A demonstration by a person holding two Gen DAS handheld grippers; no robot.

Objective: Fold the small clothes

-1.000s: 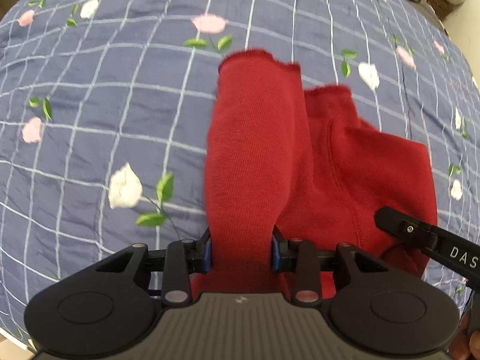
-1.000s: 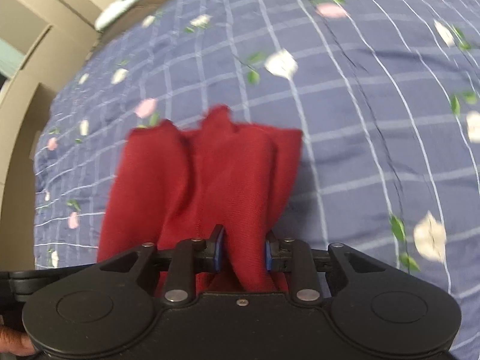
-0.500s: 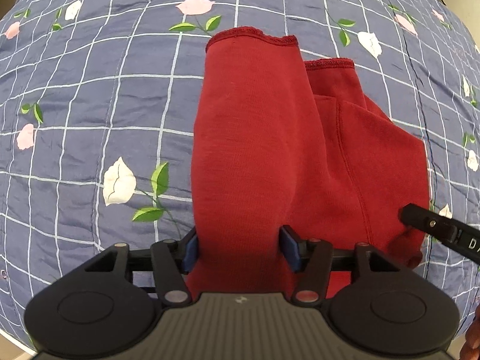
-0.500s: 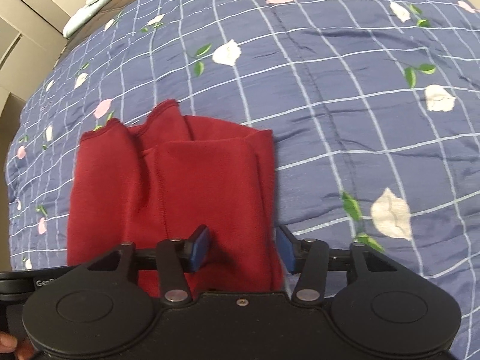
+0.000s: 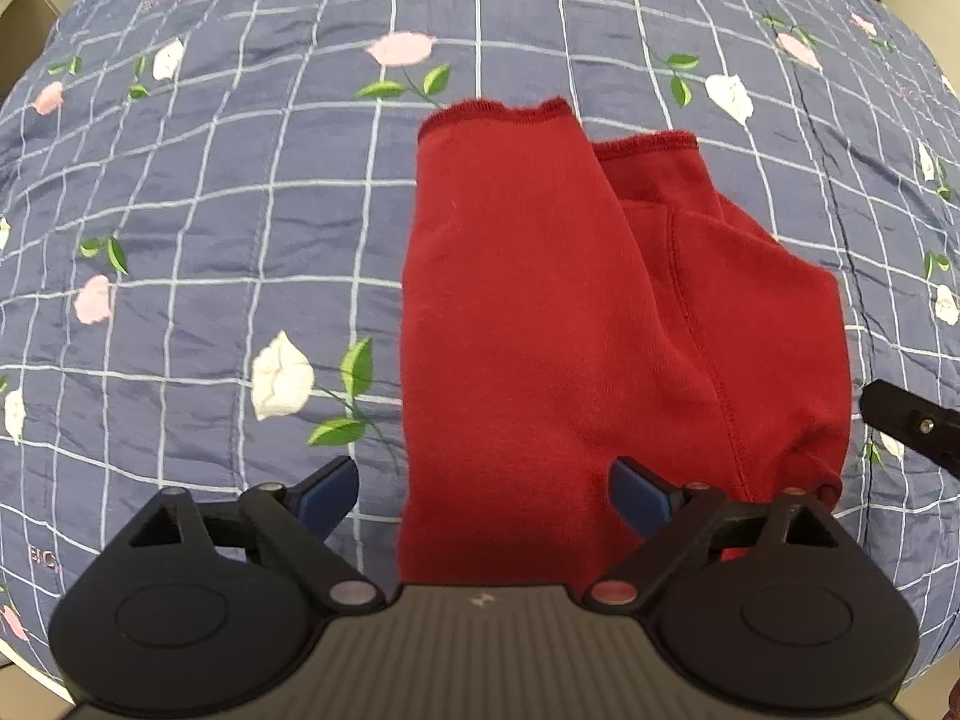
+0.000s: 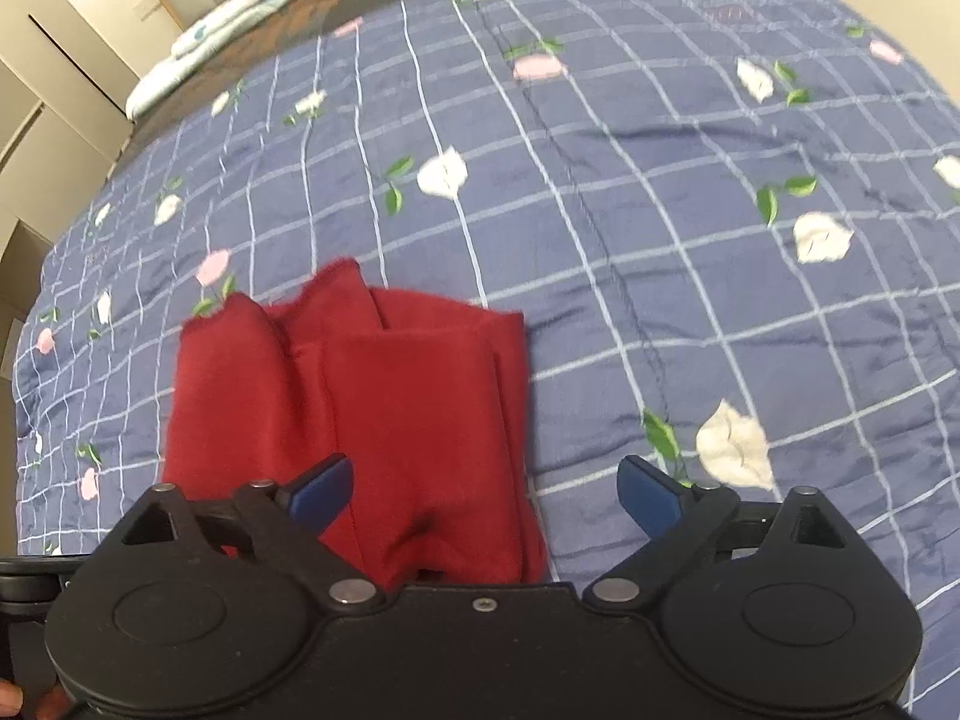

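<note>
The red garment [image 5: 576, 324] is laid flat on the bed, on the blue checked quilt [image 5: 210, 240] with its printed flowers, and is folded over on itself so that two hemmed openings are turned toward the far side, one lying partly over the other. In the right wrist view the same garment [image 6: 372, 414] is seen as several stacked layers with a doubled edge on its right side, which suggests that a fold has been laid down and left to rest under its own weight.

The left tool [image 5: 483, 489] is spread wide, one blue pad standing off the cloth over the quilt and the other above the red fabric; nothing is gripped. The right tool [image 6: 485, 485] is likewise opened fully, its left pad over the garment's near edge and its right pad over bare quilt, and nothing is held. Both are kept low at the near hem, probably so that the cloth is released without being dragged.

The fold is judged part done: the layers are uneven, so a further fold or some smoothing may be needed. Past the bed's far edge, pale bedding [image 6: 234, 18] lies apart.
</note>
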